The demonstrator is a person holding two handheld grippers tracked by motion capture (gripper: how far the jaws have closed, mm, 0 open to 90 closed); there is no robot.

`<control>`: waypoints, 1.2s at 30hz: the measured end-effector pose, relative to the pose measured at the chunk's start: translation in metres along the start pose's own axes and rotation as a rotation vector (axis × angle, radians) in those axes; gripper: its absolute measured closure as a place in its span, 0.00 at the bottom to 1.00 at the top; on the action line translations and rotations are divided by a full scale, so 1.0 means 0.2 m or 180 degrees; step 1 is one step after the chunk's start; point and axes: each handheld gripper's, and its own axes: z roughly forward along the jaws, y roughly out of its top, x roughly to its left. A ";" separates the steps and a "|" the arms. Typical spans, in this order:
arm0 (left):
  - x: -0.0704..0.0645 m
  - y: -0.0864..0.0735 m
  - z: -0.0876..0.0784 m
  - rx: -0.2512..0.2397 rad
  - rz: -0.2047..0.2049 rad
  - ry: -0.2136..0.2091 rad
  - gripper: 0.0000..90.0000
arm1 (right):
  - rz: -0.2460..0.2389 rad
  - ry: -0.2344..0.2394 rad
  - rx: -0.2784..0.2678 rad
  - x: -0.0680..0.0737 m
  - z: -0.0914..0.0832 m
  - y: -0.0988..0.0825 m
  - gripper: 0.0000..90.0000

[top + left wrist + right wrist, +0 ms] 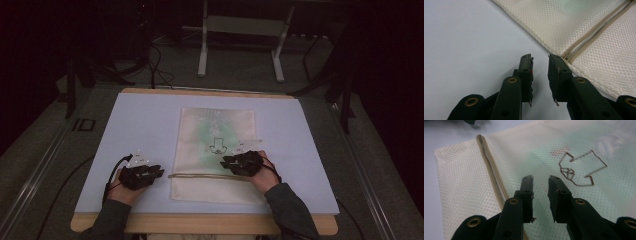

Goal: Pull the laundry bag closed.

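1 mesh bag [215, 150], 1 drawstring cord [200, 175], 1 blue mat [140, 125], 2 tongs: left [159, 172], right [225, 162]

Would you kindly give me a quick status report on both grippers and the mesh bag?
Left gripper open, off the bag's left edge. Right gripper open above the mesh. Mesh laundry bag flat on the blue mat, zipper closed. Nothing in the way.

The room is dim, its edges lost in near black. A bench [205, 224] with a light wooden edge carries a pale blue-grey mat [140, 125]. Around it lies grey floor [45, 150], with a pale strip [37, 172] running along the left. Beyond the bench stands a white metal frame [240, 30] on two legs with flat feet. Dark cables [157, 67] trail over the floor at the far left, near black stand legs [75, 85].
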 end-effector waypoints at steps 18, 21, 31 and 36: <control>0.02 0.00 -0.03 -0.0045 -0.0041 -0.0002 0.79 | -0.0288 0.0185 0.0087 0.07 0.12 0.15 0.83; 0.02 0.00 -0.03 -0.0044 -0.0037 -0.0005 0.79 | -0.0331 0.0216 0.0109 0.09 0.14 0.18 0.83; 0.04 -0.01 -0.04 -0.0069 -0.0079 0.0010 0.79 | -0.0463 0.0289 0.0195 0.12 0.20 0.25 0.83; 0.05 -0.01 -0.05 -0.0083 -0.0092 0.0026 0.79 | -0.0524 0.0322 0.0210 0.14 0.22 0.28 0.86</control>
